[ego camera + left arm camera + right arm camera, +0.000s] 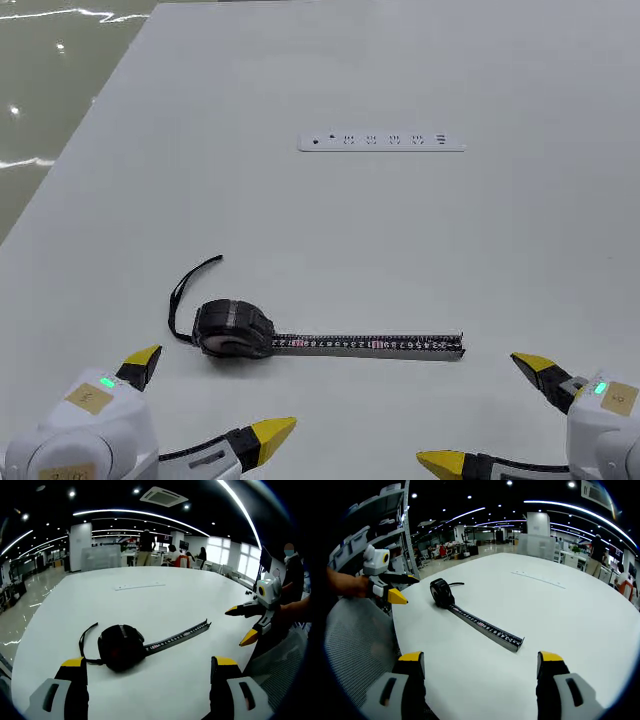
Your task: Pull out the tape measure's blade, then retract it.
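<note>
A black tape measure point(232, 328) lies on the white table point(400, 230), its blade point(370, 345) drawn out to the right and lying flat. A black wrist strap point(185, 290) curls off its left side. My left gripper point(210, 400) hovers open at the near left, short of the case point(120, 647). My right gripper point(490, 410) is open at the near right, just below the blade's end point(515, 642). Neither touches the tape measure point(441, 592). In the left gripper view, the right gripper point(242, 625) hangs beyond the blade point(177, 637). The left gripper point(402, 587) appears in the right gripper view.
A flat white power strip point(381, 142) lies farther back on the table. The table's left edge runs diagonally beside a glossy floor point(50, 90). People point(146, 542) stand by desks in the background, and shelving point(370, 525) stands at the left of the right gripper view.
</note>
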The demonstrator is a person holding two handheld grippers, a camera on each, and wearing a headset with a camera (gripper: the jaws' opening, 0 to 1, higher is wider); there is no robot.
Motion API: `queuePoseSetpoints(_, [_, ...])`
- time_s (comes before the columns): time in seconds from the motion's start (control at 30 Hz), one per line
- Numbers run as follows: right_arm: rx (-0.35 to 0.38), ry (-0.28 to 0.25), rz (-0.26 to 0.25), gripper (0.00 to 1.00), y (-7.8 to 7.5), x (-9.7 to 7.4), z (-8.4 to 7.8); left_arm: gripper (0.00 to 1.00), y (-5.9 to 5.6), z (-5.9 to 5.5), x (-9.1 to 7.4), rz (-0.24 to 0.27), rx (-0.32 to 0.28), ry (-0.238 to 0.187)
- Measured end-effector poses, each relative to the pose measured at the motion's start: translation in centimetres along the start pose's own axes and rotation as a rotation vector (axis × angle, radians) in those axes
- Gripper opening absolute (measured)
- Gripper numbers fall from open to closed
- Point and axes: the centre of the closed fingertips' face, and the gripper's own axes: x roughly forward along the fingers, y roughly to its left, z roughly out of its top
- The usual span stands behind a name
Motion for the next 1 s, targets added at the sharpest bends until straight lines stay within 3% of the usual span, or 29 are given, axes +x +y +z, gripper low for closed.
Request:
queuePoseSetpoints(0.4, [-0.028,0.017,0.05,0.9,-1.2,0.8,-0.7,1.0,0.5,0.1,0.9,0.049,-0.017,0.003])
queuePoseSetpoints(1.0, [-0.109,0.0,0.13,0.79,-2.6,1.9,-1.8,1.0,0.9,-0.3,3.2,0.087,-0.05,0.002])
